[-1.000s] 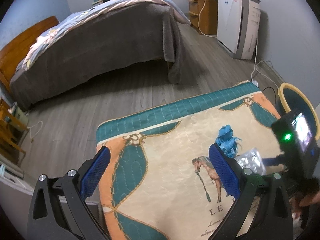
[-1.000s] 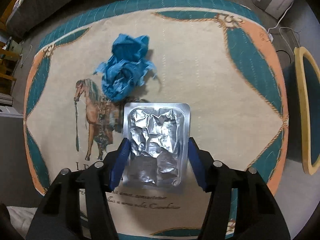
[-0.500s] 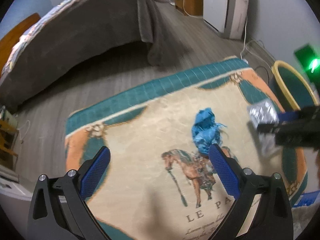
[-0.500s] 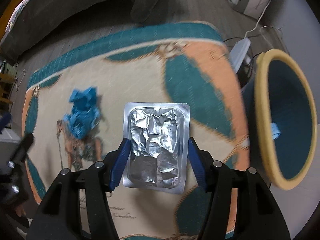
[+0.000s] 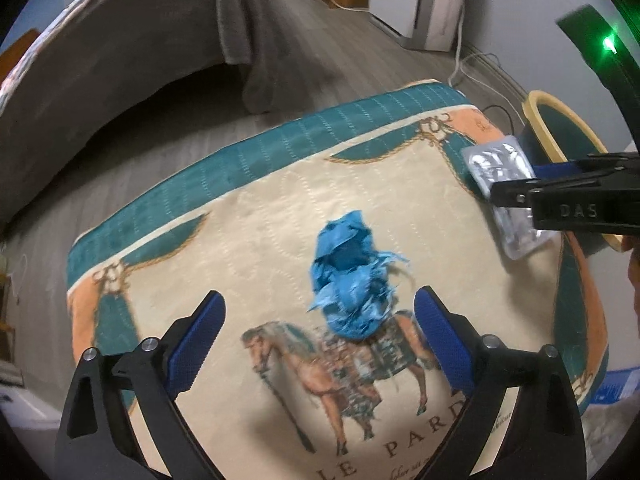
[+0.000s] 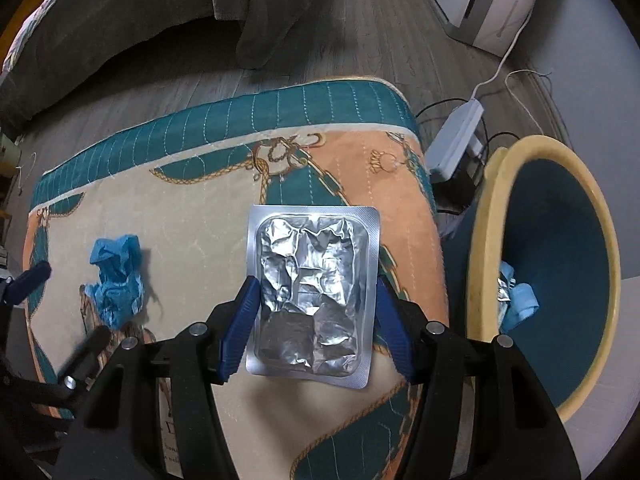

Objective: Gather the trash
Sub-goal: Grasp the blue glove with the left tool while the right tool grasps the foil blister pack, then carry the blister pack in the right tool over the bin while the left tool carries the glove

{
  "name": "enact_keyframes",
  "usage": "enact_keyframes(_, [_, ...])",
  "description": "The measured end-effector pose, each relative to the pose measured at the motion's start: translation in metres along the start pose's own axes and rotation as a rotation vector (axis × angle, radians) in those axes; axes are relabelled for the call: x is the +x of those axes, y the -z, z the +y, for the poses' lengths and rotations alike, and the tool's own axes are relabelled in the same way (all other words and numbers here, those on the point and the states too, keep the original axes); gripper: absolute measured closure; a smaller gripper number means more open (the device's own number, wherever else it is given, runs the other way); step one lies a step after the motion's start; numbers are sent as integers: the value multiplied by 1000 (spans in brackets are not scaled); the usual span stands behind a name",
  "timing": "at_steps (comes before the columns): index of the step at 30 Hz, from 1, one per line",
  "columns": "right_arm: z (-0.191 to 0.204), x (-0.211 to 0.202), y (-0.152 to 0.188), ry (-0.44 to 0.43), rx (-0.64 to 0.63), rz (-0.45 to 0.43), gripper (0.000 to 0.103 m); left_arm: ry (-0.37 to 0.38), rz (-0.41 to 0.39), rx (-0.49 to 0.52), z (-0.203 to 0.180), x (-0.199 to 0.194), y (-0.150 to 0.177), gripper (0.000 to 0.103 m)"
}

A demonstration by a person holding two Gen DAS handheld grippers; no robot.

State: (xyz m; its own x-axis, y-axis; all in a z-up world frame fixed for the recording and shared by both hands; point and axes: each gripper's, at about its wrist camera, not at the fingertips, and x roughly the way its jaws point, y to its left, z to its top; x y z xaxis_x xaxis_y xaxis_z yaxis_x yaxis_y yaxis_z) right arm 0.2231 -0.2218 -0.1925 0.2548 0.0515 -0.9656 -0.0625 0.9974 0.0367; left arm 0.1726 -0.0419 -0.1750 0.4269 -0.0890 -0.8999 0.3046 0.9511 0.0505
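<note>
- right gripper (image 6: 312, 320) pinches foil pack (image 6: 312, 296) by both side edges; pack held above the cloth's (image 6: 192, 216) orange corner, beside bin (image 6: 480, 240).
- left gripper (image 5: 320, 340) spread wide, holding nothing; blue wad (image 5: 352, 280) lies on the cloth between and just ahead of its fingertips.
- bin interior teal, blue and foil scraps inside.
- cloth shows a horse print (image 5: 340, 360), teal border.
- wood floor, bed (image 5: 120, 40) with grey cover behind; power strip (image 6: 456, 140) near bin.
</note>
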Motion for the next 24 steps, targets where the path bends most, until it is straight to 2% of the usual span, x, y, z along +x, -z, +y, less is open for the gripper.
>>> enact_keyframes(2, [3, 3, -4, -7, -16, 1, 45, 22, 2, -2, -2, 5, -4, 9])
enact_keyframes(6, [6, 9, -11, -7, -45, 2, 43, 55, 34, 14, -4, 17, -8, 32])
enact_keyframes(7, [6, 8, -10, -6, -48, 4, 37, 54, 38, 19, -4, 19, -8, 38])
enact_keyframes(8, [5, 9, -10, -2, -51, 8, 32, 59, 46, 23, -4, 22, -8, 41])
enact_keyframes(11, [6, 11, -10, 4, -62, 20, 30, 67, 61, 14, 0, 27, -8, 52])
enact_keyframes(14, [10, 17, -9, -7, -70, 44, 30, 71, 67, 10, 1, 29, -9, 54])
enact_keyframes(15, [12, 19, -8, 0, -80, 51, 30, 73, 67, 12, 1, 29, -10, 58])
enact_keyframes(17, [15, 19, -6, 6, -94, 55, 37, 74, 66, 16, 1, 27, -10, 61])
enact_keyframes(18, [15, 18, -5, 9, -96, 58, 46, 75, 64, 20, 0, 26, -10, 61])
enact_keyframes(24, [15, 10, 0, -11, -91, 47, 47, 68, 36, 29, 0, 12, -7, 62])
